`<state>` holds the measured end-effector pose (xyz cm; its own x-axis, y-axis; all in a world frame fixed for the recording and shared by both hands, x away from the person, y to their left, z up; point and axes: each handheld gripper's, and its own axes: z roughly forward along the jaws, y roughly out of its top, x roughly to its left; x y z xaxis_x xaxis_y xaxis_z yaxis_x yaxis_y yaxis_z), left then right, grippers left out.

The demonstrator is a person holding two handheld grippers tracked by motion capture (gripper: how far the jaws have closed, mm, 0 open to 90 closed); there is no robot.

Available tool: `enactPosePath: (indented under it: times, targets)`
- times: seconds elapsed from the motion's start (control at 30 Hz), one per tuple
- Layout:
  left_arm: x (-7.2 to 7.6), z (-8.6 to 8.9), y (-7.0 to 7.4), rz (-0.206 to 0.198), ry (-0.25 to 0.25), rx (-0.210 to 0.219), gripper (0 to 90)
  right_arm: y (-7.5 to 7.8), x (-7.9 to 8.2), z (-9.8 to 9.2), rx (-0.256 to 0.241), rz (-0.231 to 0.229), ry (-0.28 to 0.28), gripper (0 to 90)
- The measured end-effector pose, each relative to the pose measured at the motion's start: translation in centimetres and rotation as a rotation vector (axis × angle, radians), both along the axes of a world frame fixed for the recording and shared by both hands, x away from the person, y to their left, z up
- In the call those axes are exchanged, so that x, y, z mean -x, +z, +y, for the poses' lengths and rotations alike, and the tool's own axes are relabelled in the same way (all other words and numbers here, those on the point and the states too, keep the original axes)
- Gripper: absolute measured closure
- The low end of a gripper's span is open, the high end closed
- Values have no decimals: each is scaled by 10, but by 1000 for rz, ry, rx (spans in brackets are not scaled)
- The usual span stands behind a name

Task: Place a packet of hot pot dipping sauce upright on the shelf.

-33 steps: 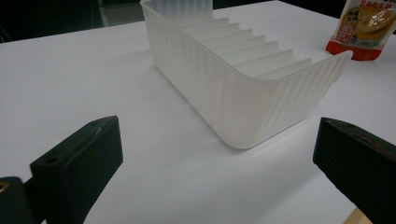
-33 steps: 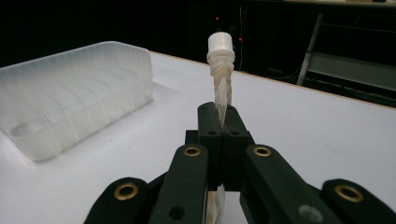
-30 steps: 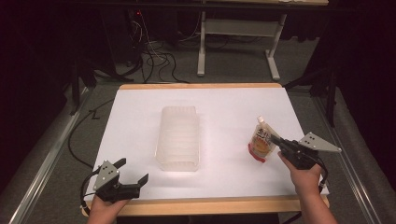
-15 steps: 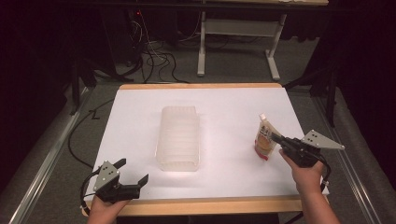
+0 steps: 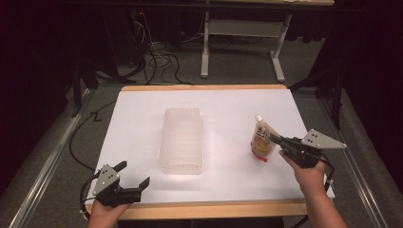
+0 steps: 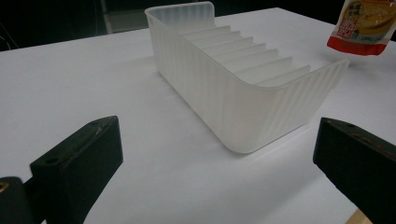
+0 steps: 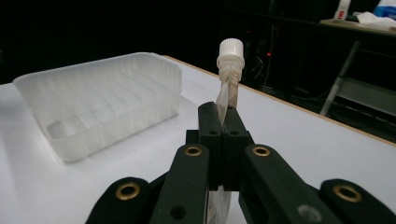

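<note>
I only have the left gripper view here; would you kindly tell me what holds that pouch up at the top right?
Observer: The right hand-held gripper is shut on the spouted pouch, pinching its edge.
Operator: Thank you. Does the pouch have a cap?
Observer: Yes, a white screw cap tops it, pointing up.
Operator: And is anything inside the clear tray?
Observer: No, the clear tray is empty from above.

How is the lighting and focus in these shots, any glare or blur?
High view: the white tabletop is brightly lit, the surroundings dark. Left gripper view: the translucent ribbed plastic tray is sharp, the near black jaws soft. Right gripper view: the background is nearly black, and the white-capped spout pouch is slightly blurred.
</note>
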<state>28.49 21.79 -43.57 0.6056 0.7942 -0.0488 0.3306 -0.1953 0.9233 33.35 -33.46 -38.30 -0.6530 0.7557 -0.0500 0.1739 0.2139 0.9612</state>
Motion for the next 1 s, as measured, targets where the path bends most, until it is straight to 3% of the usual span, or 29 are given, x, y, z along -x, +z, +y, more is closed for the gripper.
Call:
enactPosePath:
  times: [0.3,0.5,1.0]
  targets:
    - [-1,0,-2,8,-9,-5,20,11,-12,16,-40,-8,134,900]
    - [-1,-2,-2,8,-19,-9,19,20,-20,36,-40,-17,230,900]
    - [0,0,-1,7,-23,-8,19,37,-24,82,-67,-24,411,900]
